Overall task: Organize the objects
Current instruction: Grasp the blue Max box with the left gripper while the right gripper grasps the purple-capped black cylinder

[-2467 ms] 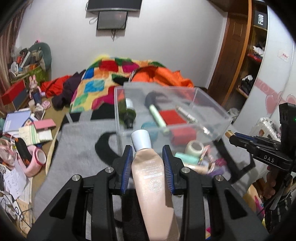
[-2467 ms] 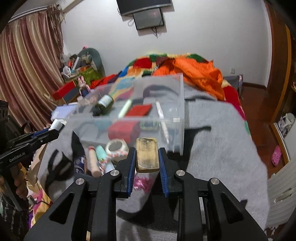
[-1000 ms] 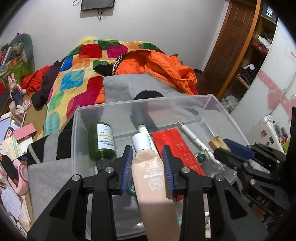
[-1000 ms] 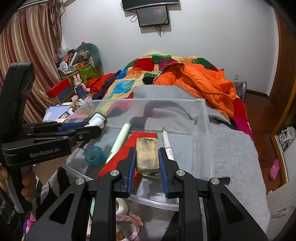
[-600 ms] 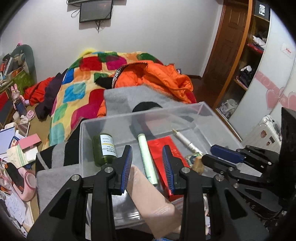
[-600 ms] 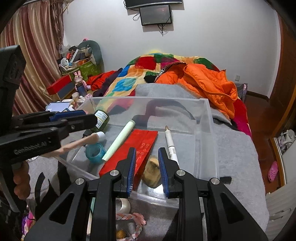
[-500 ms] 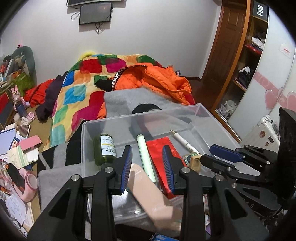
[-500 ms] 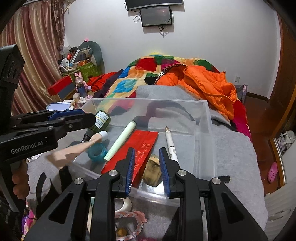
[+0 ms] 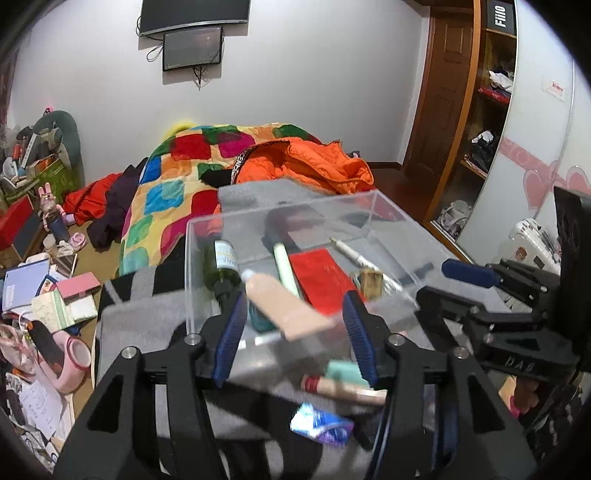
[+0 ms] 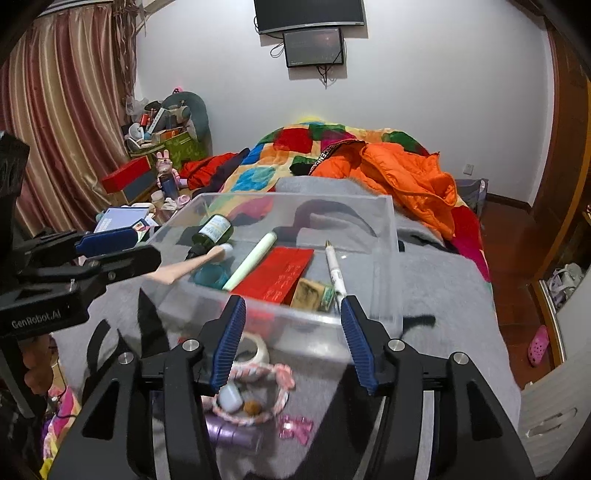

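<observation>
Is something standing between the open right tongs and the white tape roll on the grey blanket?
Almost nothing. The right tongs are open toward the tape roll, which lies before the clear bin. Only the pink-and-white braided cord lies on its near side, close against it.

"GenRobot.AI" in pale letters along the side of the left gripper. "DAS", seen upside down, on the black body of the right gripper. "Fiiio" in white on a black box high on the wooden shelf. Print on the green bottle's label and on the red packet, too small to read.
</observation>
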Motion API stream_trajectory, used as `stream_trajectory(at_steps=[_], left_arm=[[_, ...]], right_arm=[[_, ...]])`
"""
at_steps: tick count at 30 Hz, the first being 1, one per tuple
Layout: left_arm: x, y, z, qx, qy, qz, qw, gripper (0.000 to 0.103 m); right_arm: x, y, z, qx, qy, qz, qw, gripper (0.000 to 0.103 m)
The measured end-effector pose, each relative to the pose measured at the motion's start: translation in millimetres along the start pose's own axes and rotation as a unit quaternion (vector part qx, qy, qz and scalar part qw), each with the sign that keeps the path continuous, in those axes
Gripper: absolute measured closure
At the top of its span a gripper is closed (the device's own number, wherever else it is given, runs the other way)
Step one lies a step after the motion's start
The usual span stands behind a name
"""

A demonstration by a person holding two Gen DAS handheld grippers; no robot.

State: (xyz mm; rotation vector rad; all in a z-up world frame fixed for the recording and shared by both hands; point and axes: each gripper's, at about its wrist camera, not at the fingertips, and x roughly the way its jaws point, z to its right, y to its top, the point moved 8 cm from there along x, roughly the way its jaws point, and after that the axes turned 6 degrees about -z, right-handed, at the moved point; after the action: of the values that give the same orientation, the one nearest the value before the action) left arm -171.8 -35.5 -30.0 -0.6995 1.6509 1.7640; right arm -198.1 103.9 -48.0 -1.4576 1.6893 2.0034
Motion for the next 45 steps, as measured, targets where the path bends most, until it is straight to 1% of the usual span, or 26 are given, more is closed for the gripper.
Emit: stream_trajectory(at_steps=[2, 4, 6, 8, 10, 11, 12, 14, 17, 18, 20, 24, 26, 27, 29, 33, 36, 39, 42, 45], left_arm=[[-2, -13, 1, -0.004, -0.004, -0.005, 1.0, 0.043], [-1, -26, 0, -0.006, -0.001, -0.012, 0.9999, 0.042], [2, -39, -1, -0.009, 0.0, -0.023, 0.9997, 0.042], [7, -56, -5, -0.017, -0.005, -0.039, 0.9991, 0.042], [10, -72, -8, -0.024, -0.01, -0.054, 0.9982, 0.041], [11, -83, -10, -0.027, -0.011, -0.061, 0.9977, 0.04], [11, -89, -12, -0.028, -0.011, -0.065, 0.9974, 0.039], [10, -104, -17, -0.031, -0.007, -0.073, 0.9968, 0.037], [6, -119, -20, -0.032, -0.006, -0.076, 0.9965, 0.034], [5, -122, -21, -0.032, -0.006, -0.077, 0.9965, 0.032], [4, -126, -23, -0.033, -0.005, -0.077, 0.9965, 0.031], [4, -132, -22, -0.031, -0.011, -0.084, 0.9959, 0.031], [6, -132, -19, -0.028, -0.015, -0.086, 0.9958, 0.031], [7, -131, -17, -0.025, -0.016, -0.087, 0.9958, 0.028], [10, -129, -12, -0.016, -0.013, -0.087, 0.996, 0.026], [17, -126, -2, 0.002, -0.011, -0.09, 0.9958, 0.025], [19, -125, 2, 0.013, -0.002, -0.09, 0.9958, 0.025], [19, -128, 2, 0.015, -0.001, -0.089, 0.9959, 0.024], [19, -128, 1, 0.015, -0.001, -0.09, 0.9958, 0.024], [22, -125, 1, 0.015, 0.001, -0.094, 0.9955, 0.024]], right_arm=[[-3, -7, 0, 0.002, 0.003, -0.004, 1.0, 0.053], [-4, -17, -1, 0.008, 0.011, -0.011, 1.0, 0.051], [-4, -28, -4, 0.014, 0.023, -0.022, 0.999, 0.042], [-4, -37, -8, 0.019, 0.03, -0.028, 0.999, 0.038], [-5, -48, -15, 0.017, 0.039, -0.035, 0.999, 0.037], [-6, -52, -18, 0.015, 0.04, -0.037, 0.998, 0.032], [-6, -57, -22, 0.014, 0.038, -0.04, 0.998, 0.025], [-5, -64, -30, 0.015, 0.039, -0.042, 0.998, 0.018], [1, -75, -45, 0.013, 0.049, -0.056, 0.997, 0.017], [6, -78, -51, 0.012, 0.05, -0.064, 0.997, 0.017], [12, -82, -57, 0.01, 0.048, -0.074, 0.996, 0.017], [27, -84, -62, 0.023, 0.027, -0.089, 0.995, 0.015], [31, -84, -59, 0.041, 0.032, -0.091, 0.995, 0.014], [31, -85, -58, 0.05, 0.036, -0.091, 0.994, 0.014], [32, -86, -57, 0.055, 0.042, -0.089, 0.994, 0.014], [29, -87, -59, 0.053, 0.047, -0.091, 0.993, 0.014], [30, -85, -65, 0.041, 0.049, -0.095, 0.993, 0.013], [36, -85, -69, 0.036, 0.05, -0.1, 0.993, 0.01], [40, -85, -70, 0.028, 0.048, -0.101, 0.993, 0.01], [35, -85, -66, 0.028, 0.056, -0.094, 0.994, 0.012]])
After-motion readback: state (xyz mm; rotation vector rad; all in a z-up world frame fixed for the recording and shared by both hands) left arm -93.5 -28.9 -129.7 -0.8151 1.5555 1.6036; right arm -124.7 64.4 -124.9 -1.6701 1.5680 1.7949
